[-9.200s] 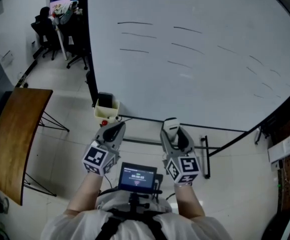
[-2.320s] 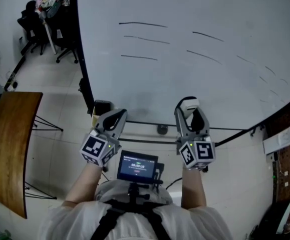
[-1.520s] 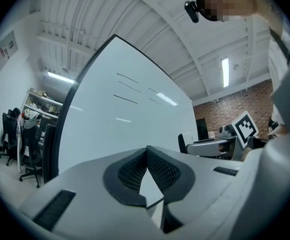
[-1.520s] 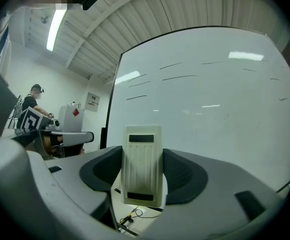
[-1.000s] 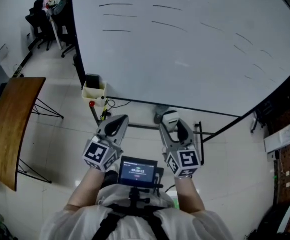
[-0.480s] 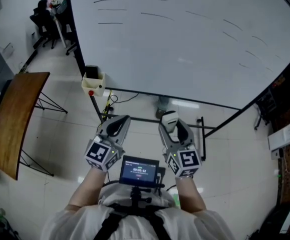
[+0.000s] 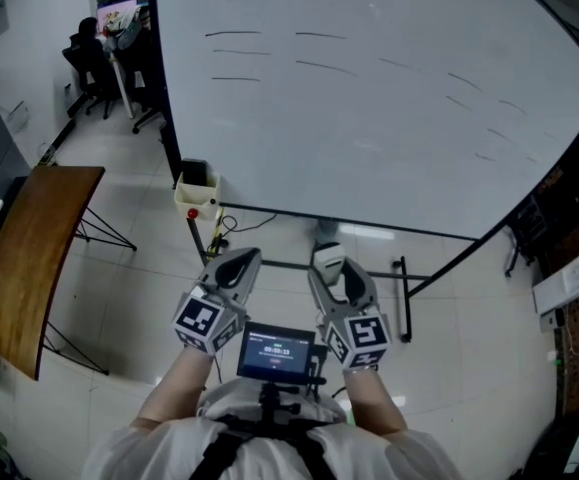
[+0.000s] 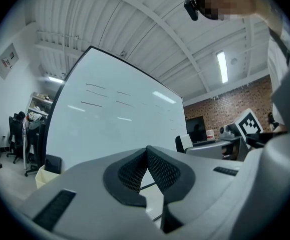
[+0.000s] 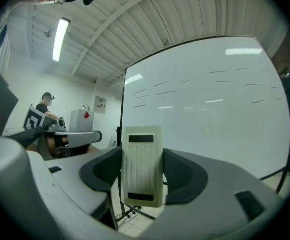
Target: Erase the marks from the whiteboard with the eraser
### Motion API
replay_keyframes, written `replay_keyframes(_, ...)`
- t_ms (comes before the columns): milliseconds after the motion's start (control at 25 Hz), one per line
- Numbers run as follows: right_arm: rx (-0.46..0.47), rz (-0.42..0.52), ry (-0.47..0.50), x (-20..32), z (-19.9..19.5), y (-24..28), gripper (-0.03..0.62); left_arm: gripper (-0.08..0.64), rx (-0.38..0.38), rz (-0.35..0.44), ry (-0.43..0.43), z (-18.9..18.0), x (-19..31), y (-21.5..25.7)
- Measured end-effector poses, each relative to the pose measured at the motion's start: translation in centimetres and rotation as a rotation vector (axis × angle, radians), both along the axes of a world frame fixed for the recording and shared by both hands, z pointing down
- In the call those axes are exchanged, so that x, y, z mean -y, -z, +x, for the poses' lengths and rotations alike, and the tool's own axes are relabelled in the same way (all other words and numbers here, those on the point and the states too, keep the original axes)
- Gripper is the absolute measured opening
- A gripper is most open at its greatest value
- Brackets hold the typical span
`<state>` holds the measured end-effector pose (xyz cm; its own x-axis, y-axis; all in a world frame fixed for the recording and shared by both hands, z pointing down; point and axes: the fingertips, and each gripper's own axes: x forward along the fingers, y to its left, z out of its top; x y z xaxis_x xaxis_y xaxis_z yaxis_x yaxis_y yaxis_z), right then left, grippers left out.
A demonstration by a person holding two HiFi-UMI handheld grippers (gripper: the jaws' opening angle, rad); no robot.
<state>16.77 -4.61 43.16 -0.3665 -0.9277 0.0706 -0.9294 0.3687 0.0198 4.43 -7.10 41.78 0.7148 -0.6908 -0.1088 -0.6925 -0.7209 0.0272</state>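
The whiteboard (image 7: 389, 138) fills the upper right of your head view. A brown wooden tabletop (image 7: 24, 263) sits at the left edge. Both of your grippers are low in the centre, below the board's bottom edge and apart from it. Your right gripper (image 7: 330, 269) pinches the cream eraser (image 9: 142, 166) upright between its jaws, well away from the writing. Your left gripper (image 8: 146, 155) has its jaws pressed together on nothing. Short dark marks (image 7: 234, 34) run across the board's upper part, from upper left towards the right edge.
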Motion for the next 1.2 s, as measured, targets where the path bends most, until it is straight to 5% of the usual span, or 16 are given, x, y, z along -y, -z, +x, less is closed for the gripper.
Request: replay_keyframes(1200,-0.02,0.009,-0.041,1.3,-0.6,0.8,0.258,0.005,0.02,0.021,-0.014,-1.1,1.5,0.5)
